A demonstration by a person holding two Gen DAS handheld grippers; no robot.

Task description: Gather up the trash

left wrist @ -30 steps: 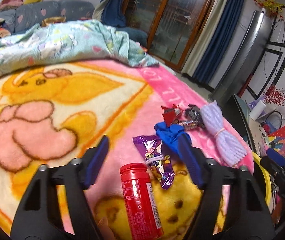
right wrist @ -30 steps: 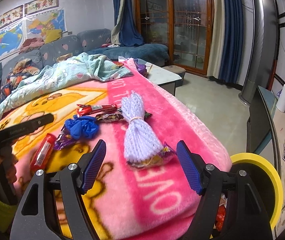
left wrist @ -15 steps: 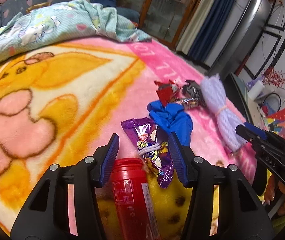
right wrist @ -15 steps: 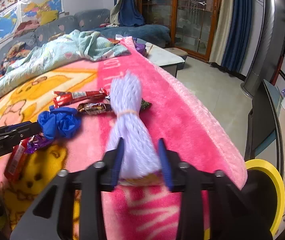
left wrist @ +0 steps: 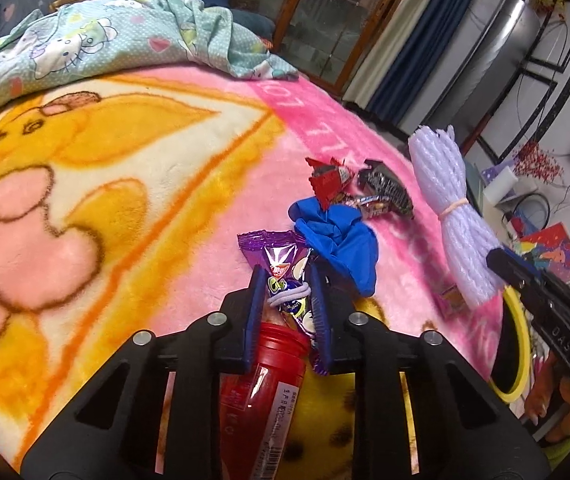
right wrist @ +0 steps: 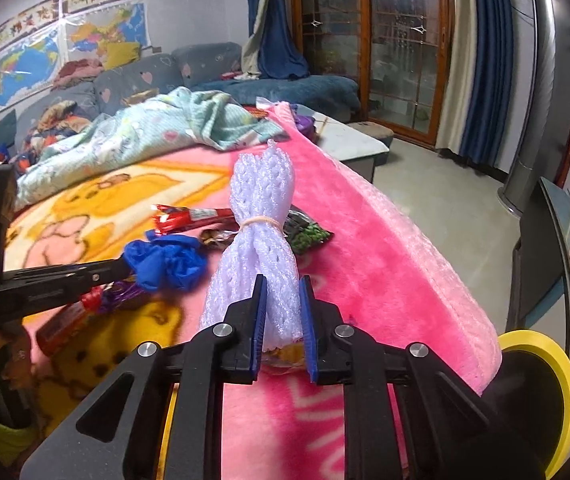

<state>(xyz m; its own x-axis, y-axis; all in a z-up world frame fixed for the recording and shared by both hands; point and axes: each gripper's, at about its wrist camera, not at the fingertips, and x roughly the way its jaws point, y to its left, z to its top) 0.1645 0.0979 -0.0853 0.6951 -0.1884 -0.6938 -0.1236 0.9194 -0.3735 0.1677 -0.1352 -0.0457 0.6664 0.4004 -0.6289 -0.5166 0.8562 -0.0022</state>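
The left gripper (left wrist: pixel 287 300) is closing its jaws on a purple wrapper (left wrist: pixel 281 264) at lower centre, the red bottle (left wrist: pixel 263 392) beneath partly hidden. A blue bag (left wrist: pixel 339 244) and dark wrappers (left wrist: pixel 385 194) crowd the blanket (left wrist: pixel 125 184) above. The right gripper (right wrist: pixel 283 312) has its jaws clamped on the foam net (right wrist: pixel 263 236); something orange under it is unclear.

My left gripper (left wrist: pixel 287 280) closing on trash on the pink blanket (left wrist: pixel 165 184).

My jaws are closing around the purple wrapper (left wrist: pixel 281 264), the red tube's (left wrist: pixel 269 376) cap right under them. The crumpled blue glove (left wrist: pixel 341 240) lies just beyond, then red and dark wrappers (left wrist: pixel 361 188). To the right, my other gripper (left wrist: pixel 541 300) pinches the white foam net bundle (left wrist: pixel 453 208), a yellow rim (left wrist: pixel 519 340) below it.
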